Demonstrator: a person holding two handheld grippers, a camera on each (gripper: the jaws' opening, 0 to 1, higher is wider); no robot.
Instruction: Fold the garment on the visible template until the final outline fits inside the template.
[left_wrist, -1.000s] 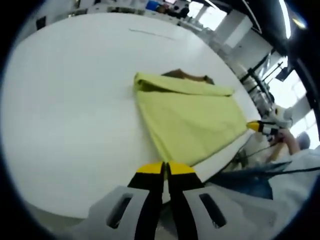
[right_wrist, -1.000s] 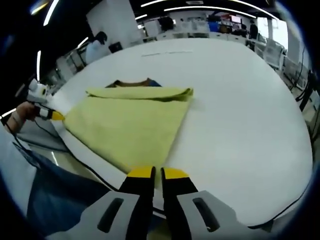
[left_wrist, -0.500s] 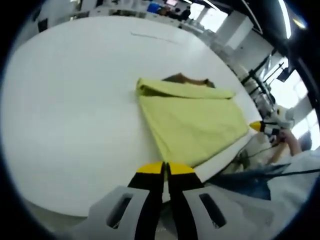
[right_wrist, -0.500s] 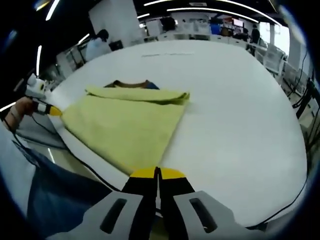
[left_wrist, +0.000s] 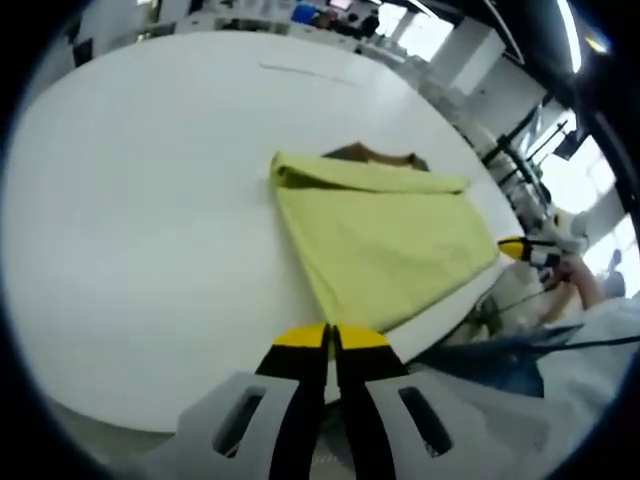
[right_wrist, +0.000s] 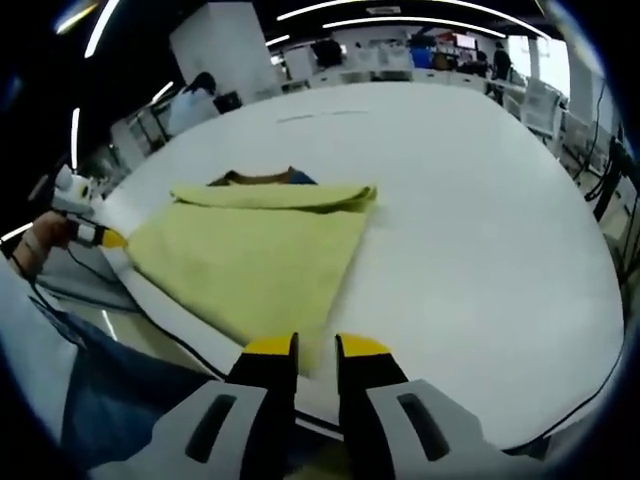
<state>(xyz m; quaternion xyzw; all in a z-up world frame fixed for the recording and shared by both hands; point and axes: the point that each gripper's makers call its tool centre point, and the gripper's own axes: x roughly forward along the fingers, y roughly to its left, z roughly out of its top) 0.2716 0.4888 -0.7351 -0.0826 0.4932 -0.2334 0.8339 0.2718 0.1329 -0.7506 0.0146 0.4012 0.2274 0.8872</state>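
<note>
A yellow garment lies folded on a large white tabletop, close to the near edge where the person stands. The fold has a rolled upper edge, and behind this edge a brown piece of cloth shows a little. In the right gripper view the same garment has a wedge shape, narrowing toward the camera, and the brown piece is at its far side with a small blue part beside it.

The left gripper is at the near edge of the tabletop, just at the narrow corner of the garment; its yellow-tipped fingers are pressed together, and I cannot tell if cloth is between them. The right gripper has its fingers a little apart, with nothing between them, over the near corner of the garment.

In the left gripper view the right gripper appears at the right edge of the garment, with a hand holding it.
</note>
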